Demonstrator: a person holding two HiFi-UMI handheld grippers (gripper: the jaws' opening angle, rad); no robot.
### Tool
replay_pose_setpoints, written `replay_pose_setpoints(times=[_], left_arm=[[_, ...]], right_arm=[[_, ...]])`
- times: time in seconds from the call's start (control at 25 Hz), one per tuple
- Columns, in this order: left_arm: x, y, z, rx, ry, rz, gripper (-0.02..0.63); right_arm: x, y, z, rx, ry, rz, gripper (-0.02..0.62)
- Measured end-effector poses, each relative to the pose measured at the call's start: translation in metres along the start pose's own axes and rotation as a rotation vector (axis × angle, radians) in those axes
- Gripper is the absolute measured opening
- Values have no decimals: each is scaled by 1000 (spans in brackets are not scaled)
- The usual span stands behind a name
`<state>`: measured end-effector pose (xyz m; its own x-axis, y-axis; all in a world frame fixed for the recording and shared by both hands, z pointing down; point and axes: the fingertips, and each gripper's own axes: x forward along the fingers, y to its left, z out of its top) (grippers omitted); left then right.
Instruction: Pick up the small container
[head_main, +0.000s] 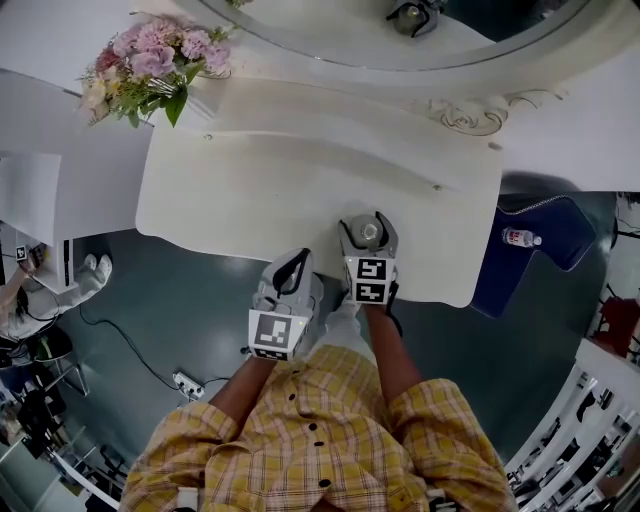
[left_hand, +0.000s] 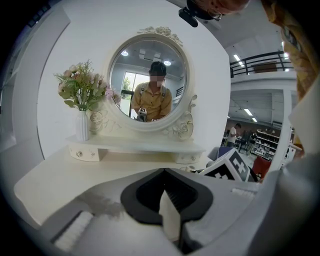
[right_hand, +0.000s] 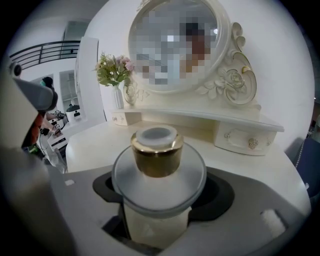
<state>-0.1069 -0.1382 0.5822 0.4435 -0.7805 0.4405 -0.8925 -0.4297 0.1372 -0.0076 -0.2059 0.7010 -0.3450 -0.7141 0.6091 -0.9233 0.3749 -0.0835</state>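
The right tool (head_main: 370, 222) reaches over the near edge of the surface (head_main: 250, 190). Its jaws curve round the container (right_hand: 159, 165), and the dark pads press on both sides of it. The container is a small round jar with a wide clear shoulder, a gold collar (right_hand: 157, 159) and a pale cap. It stands upright in the hollow between the jaws. Whether its base rests on the surface cannot be told.

The left tool (left_hand: 164, 174) is just left of the right tool and nearer the person. It is off the surface edge and over the grey floor (head_main: 170, 310). Its jaws are together, meeting at a seam, and nothing sits in the dark hollow behind them. The marker cube (left_hand: 231, 167) of the right tool shows just to its right.

Beyond both tools, at the back of the surface, is a low drawer shelf (right_hand: 235, 131) with an ornate round mirror (left_hand: 148, 80) above it. Far left of the tools a white vase (left_hand: 81, 126) holds pink and cream flowers (head_main: 150, 65). Right of the right tool, off the surface, a bottle (head_main: 520, 238) lies on something blue. Left of the left tool, down on the floor, are a power strip (head_main: 187, 383) and its cable. The person's sleeves (head_main: 440, 440) are yellow plaid.
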Motion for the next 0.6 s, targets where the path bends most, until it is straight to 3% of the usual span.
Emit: replay_pose_setpoints(times=[0.6], left_arm=[[-11,-7,16,19,-35,15,0]], right_arm=[[-34,-8,24,18,-45,11,341]])
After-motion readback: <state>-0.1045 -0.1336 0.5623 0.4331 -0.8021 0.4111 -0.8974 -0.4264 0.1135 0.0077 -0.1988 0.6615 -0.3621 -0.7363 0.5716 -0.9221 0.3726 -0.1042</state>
